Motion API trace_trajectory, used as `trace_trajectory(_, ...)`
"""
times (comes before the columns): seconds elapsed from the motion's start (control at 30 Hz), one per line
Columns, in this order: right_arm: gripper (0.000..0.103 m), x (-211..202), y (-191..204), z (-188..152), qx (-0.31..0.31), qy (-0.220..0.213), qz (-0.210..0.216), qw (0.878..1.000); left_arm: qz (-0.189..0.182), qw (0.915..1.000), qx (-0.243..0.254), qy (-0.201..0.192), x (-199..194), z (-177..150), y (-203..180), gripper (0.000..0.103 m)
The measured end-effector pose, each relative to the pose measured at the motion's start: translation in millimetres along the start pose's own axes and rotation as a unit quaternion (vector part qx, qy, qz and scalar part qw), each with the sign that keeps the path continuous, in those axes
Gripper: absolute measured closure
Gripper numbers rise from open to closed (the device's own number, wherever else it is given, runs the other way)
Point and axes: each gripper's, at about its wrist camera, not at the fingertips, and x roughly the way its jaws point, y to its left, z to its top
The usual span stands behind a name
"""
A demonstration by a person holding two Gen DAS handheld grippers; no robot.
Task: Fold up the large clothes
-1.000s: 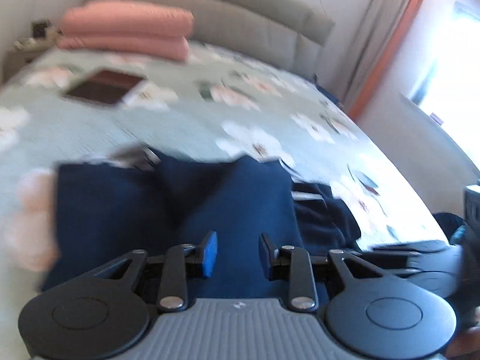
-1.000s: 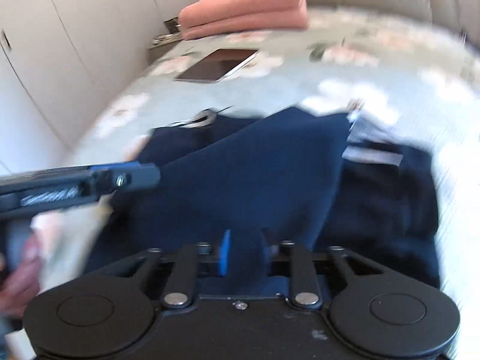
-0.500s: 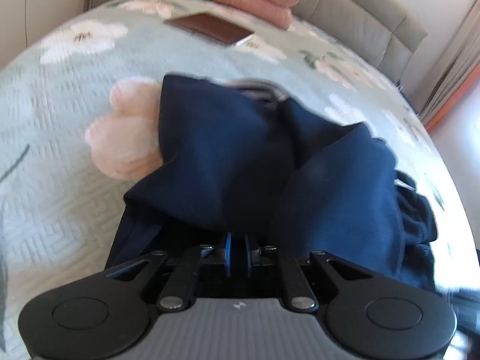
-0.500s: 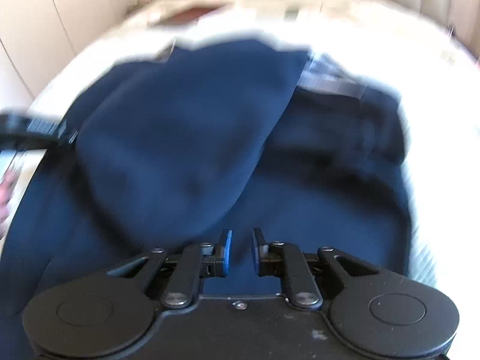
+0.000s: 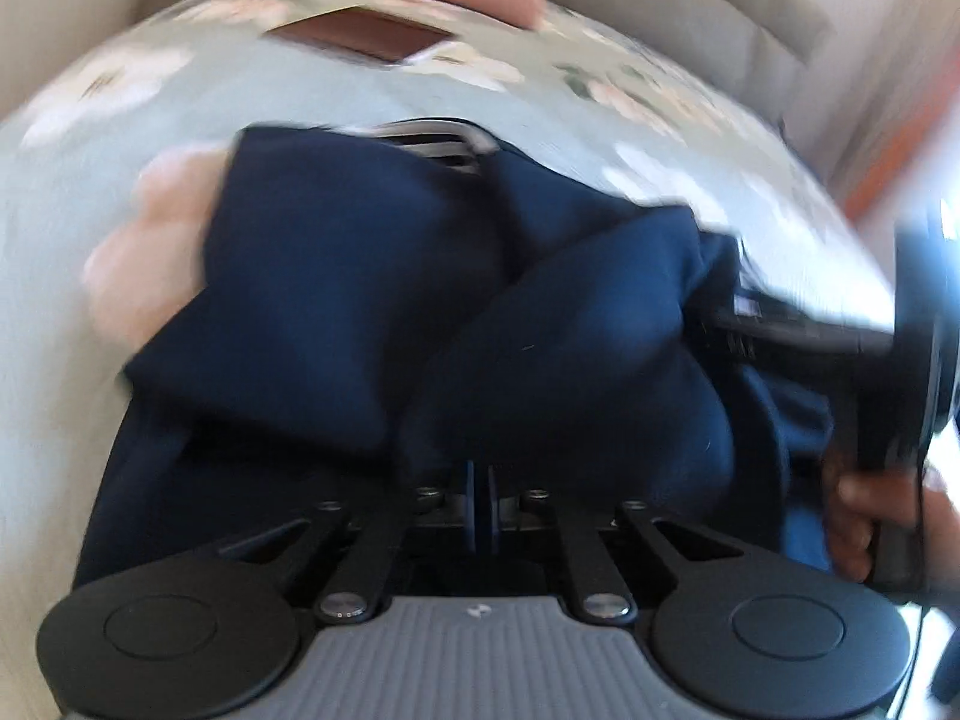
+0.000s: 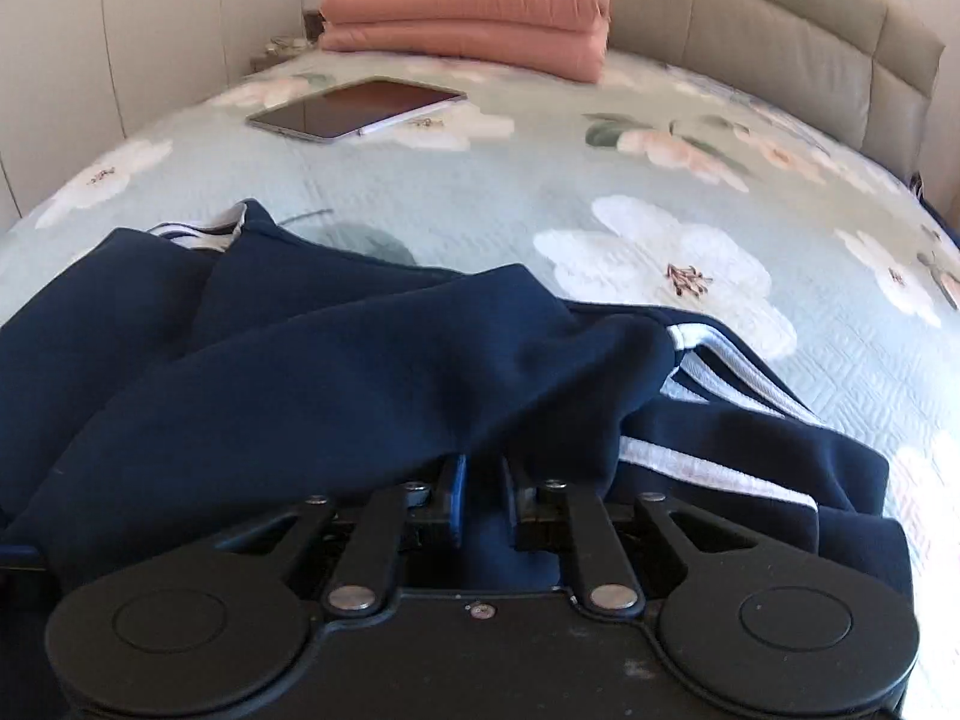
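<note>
Navy garment (image 6: 312, 384) bunched on the floral bed (image 6: 600, 192), well short of the tablet (image 6: 354, 105). Left hand-held gripper (image 5: 480, 495) pinched tight on its fabric; right hand-held gripper (image 6: 483, 495) narrow, cloth clamped between.

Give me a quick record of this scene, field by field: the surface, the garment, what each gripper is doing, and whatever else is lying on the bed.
surface: bed with floral quilt
garment: navy garment, white stripes, bunched near the front edge
left gripper: shut on a fold of the garment
right gripper: closed on garment fabric
other items: tablet lying flat; folded pink blanket at the headboard
</note>
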Motion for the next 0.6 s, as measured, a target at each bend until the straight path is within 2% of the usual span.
trace_trajectory(0.07, 0.089, -8.6, -3.6, -1.7, 0.001, 0.016, -0.008, 1.000, -0.001, 0.9998, -0.017, -0.006, -14.1, -8.3, 8.0, 0.096)
trace_trajectory(0.13, 0.084, -32.1, -5.4, -5.6, 0.020, 0.023, 0.005, 1.000, -0.003, 0.9999, -0.010, -0.007, -29.9, -18.5, 10.2, 0.095)
trace_trajectory(0.2, 0.082, -65.6, 2.3, -17.9, 0.043, 0.019, 0.048, 0.998, 0.004, 0.9999, 0.012, 0.009, -39.3, -29.4, 9.9, 0.093)
trace_trajectory(0.3, 0.082, -95.6, 35.0, -48.1, 0.053, 0.071, 0.102, 0.991, 0.008, 0.9991, 0.020, 0.037, -49.3, -49.0, 17.3, 0.093)
trace_trajectory(0.37, 0.082, -105.9, 59.2, -81.8, 0.042, 0.131, 0.098, 0.986, 0.003, 0.9989, 0.021, 0.042, -64.7, -58.5, 23.5, 0.093)
trace_trajectory(0.43, 0.079, -131.7, 71.3, -106.1, 0.028, 0.123, 0.065, 0.990, 0.001, 0.9986, 0.030, 0.044, -85.5, -68.9, 34.8, 0.093)
trace_trajectory(0.47, 0.079, -144.1, 74.6, -113.9, 0.021, 0.136, 0.068, 0.988, -0.001, 0.9982, 0.035, 0.049, -94.5, -73.9, 40.4, 0.093)
trace_trajectory(0.57, 0.051, -185.2, 72.2, -137.7, 0.047, 0.147, 0.054, 0.987, -0.009, 0.9963, 0.051, 0.069, -124.5, -89.1, 58.5, 0.093)
trace_trajectory(0.6, 0.050, -201.1, 69.3, -146.1, 0.057, 0.145, 0.050, 0.986, -0.011, 0.9957, 0.053, 0.076, -133.9, -96.3, 63.9, 0.093)
